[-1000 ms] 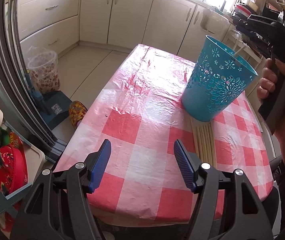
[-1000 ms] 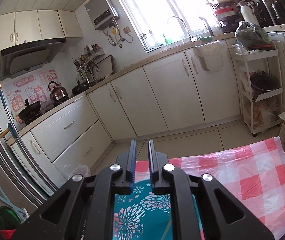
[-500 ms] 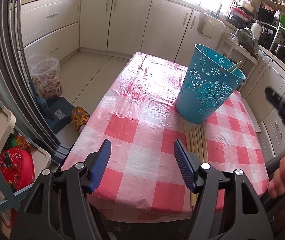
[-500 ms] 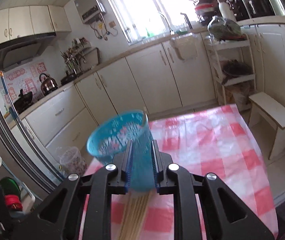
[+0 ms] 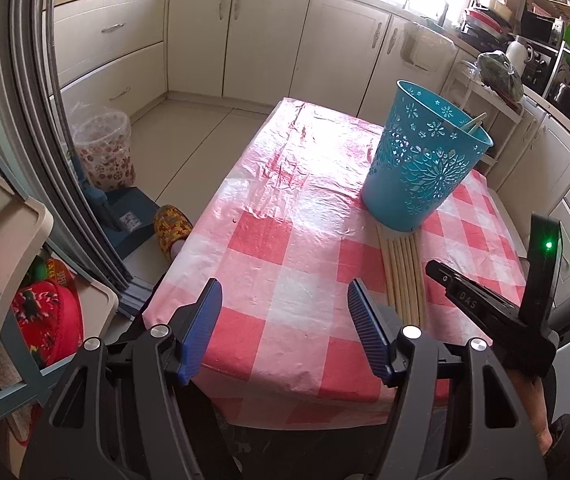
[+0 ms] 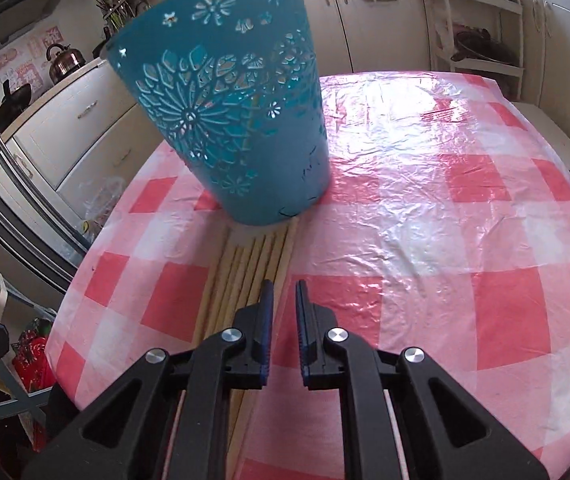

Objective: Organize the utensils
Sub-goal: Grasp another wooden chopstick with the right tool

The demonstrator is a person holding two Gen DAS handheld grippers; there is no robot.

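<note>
1. Surface: table (image 5: 285, 208) under a crinkled pink-and-white checked plastic cloth, glare patch mid-table. Room is a kitchen: cream cabinets (image 5: 265, 40) run along the far wall and down the 3 o'clock side, window at 1 o'clock, kettle (image 6: 65, 62) on the counter at 10 o'clock in the right wrist view.
2. Floor in the left wrist view: lined bin (image 5: 103, 148) at 9 o'clock, patterned slipper (image 5: 171, 226) by the table edge, shelf rack with red items at 8 o'clock.
3. Task items: teal cut-out basket (image 5: 421, 164) stands on the table at 2 o'clock in the left wrist view, one chopstick (image 5: 475, 122) poking above its rim. A row of wooden chopsticks (image 5: 403, 276) lies flat, side by side, touching the basket's base and running toward the near edge.
4. Left gripper (image 5: 281, 316): fingers wide apart, nothing between them, above the near table edge.
5. Right gripper (image 6: 283, 312): fingers nearly together with a thin gap, empty, jaws have just been closing. Its tip is over the right side of the chopstick row; contact can't be judged.
6. Versus a second ago: right gripper was up above the basket rim facing the cabinets, now it's low, pitched at the table, and enters the left wrist view at 4 o'clock. Left view has pulled back slightly; basket and chopsticks unmoved.
</note>
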